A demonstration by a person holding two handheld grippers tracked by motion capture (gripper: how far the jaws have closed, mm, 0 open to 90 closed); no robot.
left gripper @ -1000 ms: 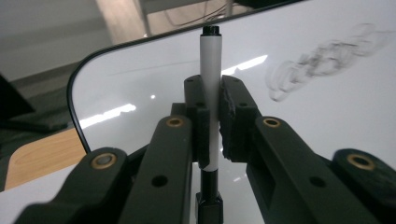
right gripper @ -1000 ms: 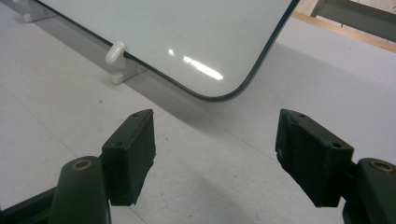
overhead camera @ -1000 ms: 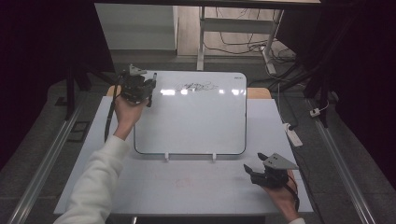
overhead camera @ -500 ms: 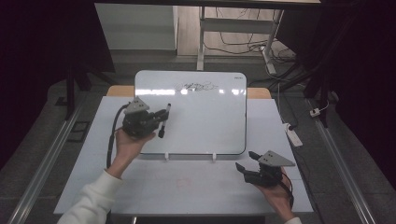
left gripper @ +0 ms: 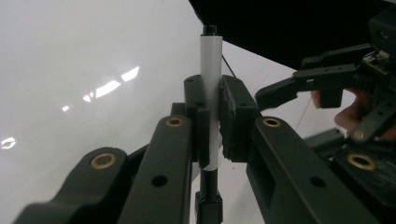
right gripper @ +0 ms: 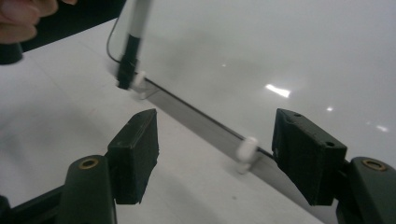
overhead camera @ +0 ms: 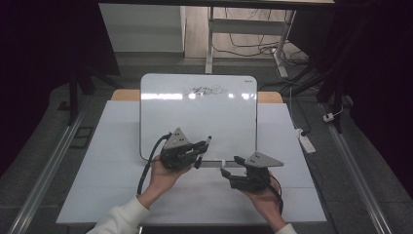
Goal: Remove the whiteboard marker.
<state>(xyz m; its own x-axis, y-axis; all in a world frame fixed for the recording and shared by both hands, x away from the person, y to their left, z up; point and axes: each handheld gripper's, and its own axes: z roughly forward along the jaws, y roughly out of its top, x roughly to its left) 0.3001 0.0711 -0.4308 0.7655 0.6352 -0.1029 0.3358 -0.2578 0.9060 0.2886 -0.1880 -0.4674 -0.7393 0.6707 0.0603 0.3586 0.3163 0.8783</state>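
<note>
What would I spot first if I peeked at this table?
Probably the big whiteboard in the middle, with a black scribble near its far edge. Next, the left gripper at the board's near edge, clamped on a marker, and the right gripper beside it, jaws open.

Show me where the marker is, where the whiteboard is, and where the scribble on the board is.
marker [left gripper: 210,70], left gripper view, on its white barrel above the jaws
whiteboard [overhead camera: 199,122], high view, on its bare middle
scribble [overhead camera: 204,90], high view, on the dark strokes

white marker with black cap, white whiteboard
</note>
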